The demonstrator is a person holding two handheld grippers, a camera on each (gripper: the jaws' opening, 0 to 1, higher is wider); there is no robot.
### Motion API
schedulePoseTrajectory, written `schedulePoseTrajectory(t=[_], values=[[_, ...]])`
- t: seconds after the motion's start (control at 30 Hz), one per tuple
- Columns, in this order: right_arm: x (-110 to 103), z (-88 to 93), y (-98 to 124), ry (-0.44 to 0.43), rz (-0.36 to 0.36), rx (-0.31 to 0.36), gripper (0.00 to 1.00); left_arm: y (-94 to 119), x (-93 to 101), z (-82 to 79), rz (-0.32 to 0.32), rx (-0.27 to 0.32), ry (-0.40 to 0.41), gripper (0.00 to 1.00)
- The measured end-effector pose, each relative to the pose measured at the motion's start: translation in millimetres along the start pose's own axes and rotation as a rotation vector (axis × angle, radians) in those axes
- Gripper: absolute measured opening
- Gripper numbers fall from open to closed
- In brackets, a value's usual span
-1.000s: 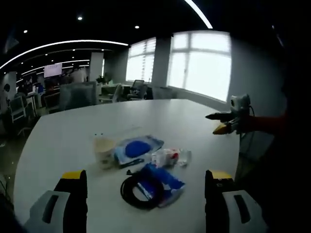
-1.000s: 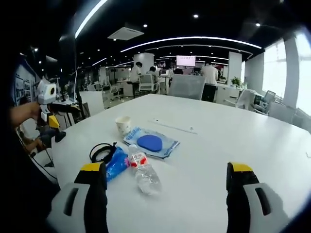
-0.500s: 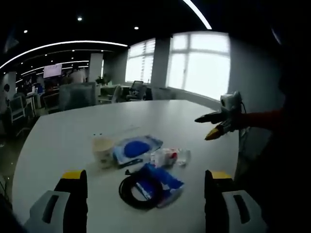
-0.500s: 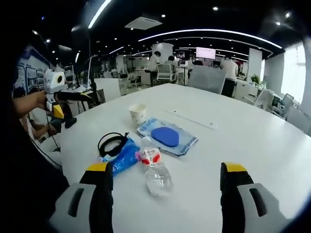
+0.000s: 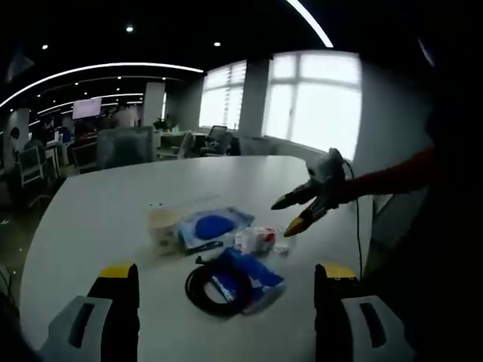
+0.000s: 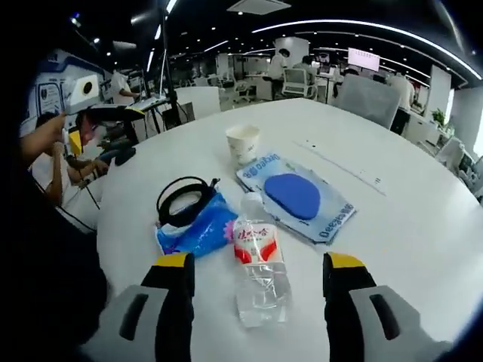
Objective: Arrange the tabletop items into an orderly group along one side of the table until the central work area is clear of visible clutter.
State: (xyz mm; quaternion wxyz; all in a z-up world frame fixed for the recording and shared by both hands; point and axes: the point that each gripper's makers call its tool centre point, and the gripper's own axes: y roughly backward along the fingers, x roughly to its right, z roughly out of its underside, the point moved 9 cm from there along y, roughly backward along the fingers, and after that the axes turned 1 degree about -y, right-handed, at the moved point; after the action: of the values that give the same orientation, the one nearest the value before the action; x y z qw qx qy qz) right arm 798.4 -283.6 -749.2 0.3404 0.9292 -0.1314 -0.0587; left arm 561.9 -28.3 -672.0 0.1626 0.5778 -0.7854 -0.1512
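Round white table [image 6: 423, 249]. Clear plastic water bottle with red label [image 6: 257, 265] lying on its side, near centre, directly ahead of right gripper [image 6: 258, 273], between its 2 wide-open, empty jaws. Blue plastic packet [image 6: 198, 230] touching bottle; coiled black cable [image 6: 184, 200] resting on it. Pale paper cup [image 6: 243, 142] upright beyond. Blue oval pad in clear bag [image 6: 296, 196] alongside. Left gripper [image 5: 224, 280] wide open, empty, short of cable.

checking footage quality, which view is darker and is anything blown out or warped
The left gripper view is darker: it faces blown-out windows, so the table and coiled cable look dim. The right gripper view is evenly lit, and the bottle label is visible though unreadable. Fisheye bends ceiling light strips and the table edge in both.
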Motion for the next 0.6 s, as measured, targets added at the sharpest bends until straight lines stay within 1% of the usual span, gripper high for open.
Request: schedulePoseTrajectory(t=[0.1, 0.17, 0.2, 0.27, 0.4, 0.5, 0.53, 0.57, 0.6], values=[[-2, -2.4, -10, 0.015, -0.006, -0.024, 0.61, 1, -1.2, 4.1, 0.005, -0.01, 0.002, 0.94], [-2, -0.3, -18, 0.013, -0.034, -0.062, 0.6, 2, -1.3, 5.5, 0.008, -0.011, 0.008, 0.94], [-1, 0.9, -22, 0.014, -0.035, -0.061, 0.59, 2, -1.3, 5.8, 0.008, -0.011, 0.009, 0.94], [0, 4.0, -31, 0.009, -0.047, -0.093, 0.58, 2, -1.6, 6.8, 0.007, -0.008, 0.012, 0.94], [-5, 3.1, -41, 0.032, -0.057, -0.136, 0.51, 2, -2.5, 8.4, -0.002, -0.007, 0.009, 0.92], [-7, 2.0, -50, 0.053, -0.061, -0.162, 0.5, 3, -2.4, 8.7, -0.004, -0.003, 0.013, 0.91], [-8, 4.2, -58, 0.057, -0.066, -0.178, 0.5, 4, -2.7, 8.8, -0.006, -0.001, 0.015, 0.91], [-8, 4.4, -61, 0.056, -0.068, -0.187, 0.51, 4, -2.7, 8.9, -0.008, 0.0, 0.017, 0.91], [-8, 2.6, -62, 0.06, -0.064, -0.186, 0.5, 5, -2.8, 9.2, -0.008, 0.004, 0.019, 0.91]])
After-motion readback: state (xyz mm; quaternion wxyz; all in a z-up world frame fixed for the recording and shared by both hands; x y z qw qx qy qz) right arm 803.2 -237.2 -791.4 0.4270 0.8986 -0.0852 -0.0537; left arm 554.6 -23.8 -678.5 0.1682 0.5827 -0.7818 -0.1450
